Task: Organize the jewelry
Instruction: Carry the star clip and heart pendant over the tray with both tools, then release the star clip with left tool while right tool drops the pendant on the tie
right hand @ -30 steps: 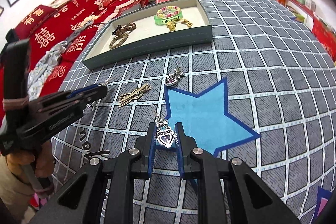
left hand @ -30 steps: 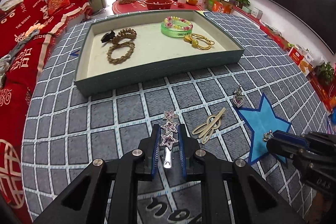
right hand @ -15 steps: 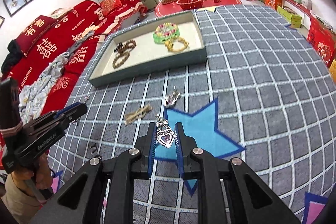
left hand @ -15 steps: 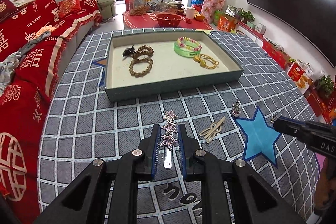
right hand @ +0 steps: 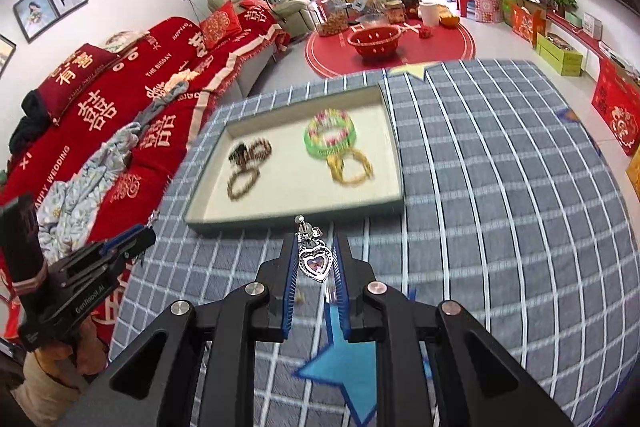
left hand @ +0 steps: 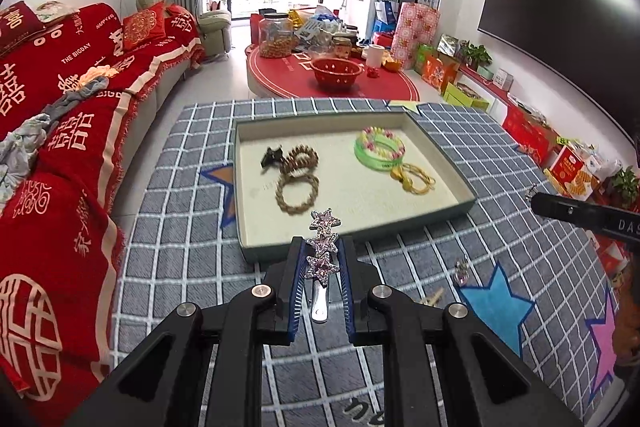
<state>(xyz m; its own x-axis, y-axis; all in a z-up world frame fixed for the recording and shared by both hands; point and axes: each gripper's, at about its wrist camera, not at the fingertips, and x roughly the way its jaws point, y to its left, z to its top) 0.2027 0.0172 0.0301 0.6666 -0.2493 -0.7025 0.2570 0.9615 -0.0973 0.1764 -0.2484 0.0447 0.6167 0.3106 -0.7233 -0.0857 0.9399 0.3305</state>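
The left gripper (left hand: 320,267) was clamped on a star hair clip (left hand: 323,247), its blue pads pressing both sides of the lowest star while two further stars projected beyond the fingertips. The clip's silver metal tail hung down between the fingers. The gripper was held above the grey checked rug (left hand: 176,251), clear of its surface, pointing toward the near wall of the tray (left hand: 448,163).

The right gripper (right hand: 316,267) was clamped on a heart pendant (right hand: 316,261), with the pendant's small clasp standing above the fingertips. It too was held above the rug, facing the near wall of the tray. In the left wrist view the right gripper appeared at the right edge; in the right wrist view the left gripper appeared at the lower left, gripped by a person's hand (right hand: 86,351).

The shallow tray lay flat on the rug. Its contents were:
- a dark clip (left hand: 271,155) at the left, just beside two brown braided rings (left hand: 298,179);
- a green bangle (left hand: 379,149) at the right with a beaded bracelet resting on it;
- a gold ring-shaped piece (left hand: 414,179) touching the bangle's near edge.

On the rug, near a blue star pattern (left hand: 496,301), lay a second small pendant (left hand: 462,269) and, partly hidden behind the left gripper, a beige hair clip (left hand: 434,297). The right wrist view was motion-blurred across the tray
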